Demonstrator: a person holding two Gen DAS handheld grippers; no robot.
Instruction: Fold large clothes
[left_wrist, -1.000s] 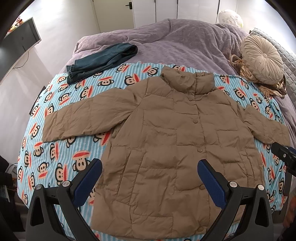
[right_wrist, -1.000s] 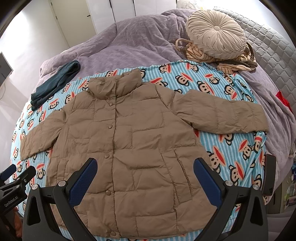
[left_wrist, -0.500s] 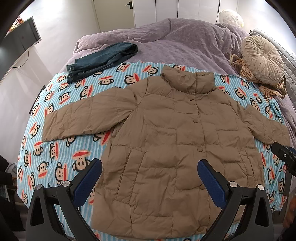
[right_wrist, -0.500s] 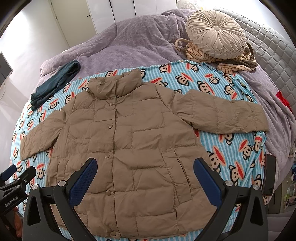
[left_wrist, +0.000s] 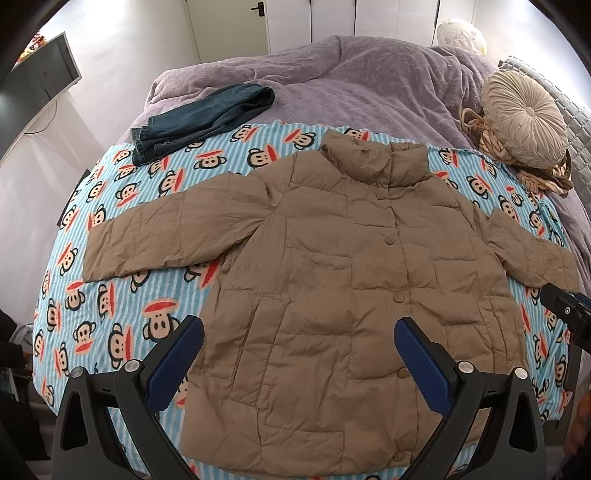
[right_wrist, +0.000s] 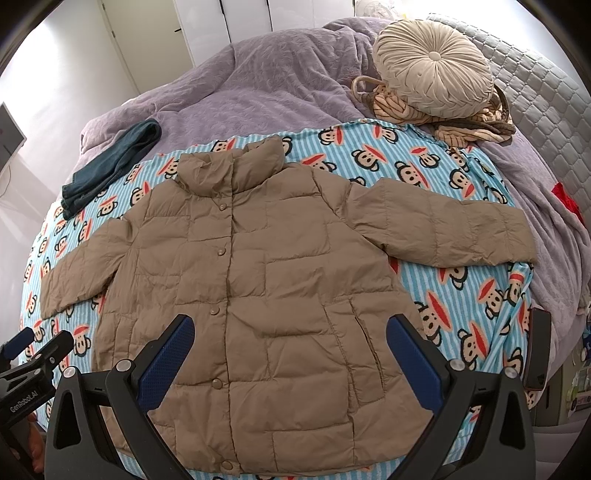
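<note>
A tan quilted puffer jacket (left_wrist: 332, 266) lies flat and buttoned, front up, on a monkey-print blanket (left_wrist: 122, 295), both sleeves spread out sideways. It also shows in the right wrist view (right_wrist: 277, 288). My left gripper (left_wrist: 299, 332) is open and empty, hovering above the jacket's lower hem area. My right gripper (right_wrist: 290, 332) is open and empty, also above the lower part of the jacket. Each gripper shows at the edge of the other's view.
The monkey-print blanket (right_wrist: 461, 314) covers a bed with a purple bedspread (left_wrist: 351, 81). Folded dark jeans (left_wrist: 199, 114) lie at the far left. A round beige cushion (right_wrist: 432, 62) sits on a woven bag at the far right. A monitor (left_wrist: 40, 77) stands left of the bed.
</note>
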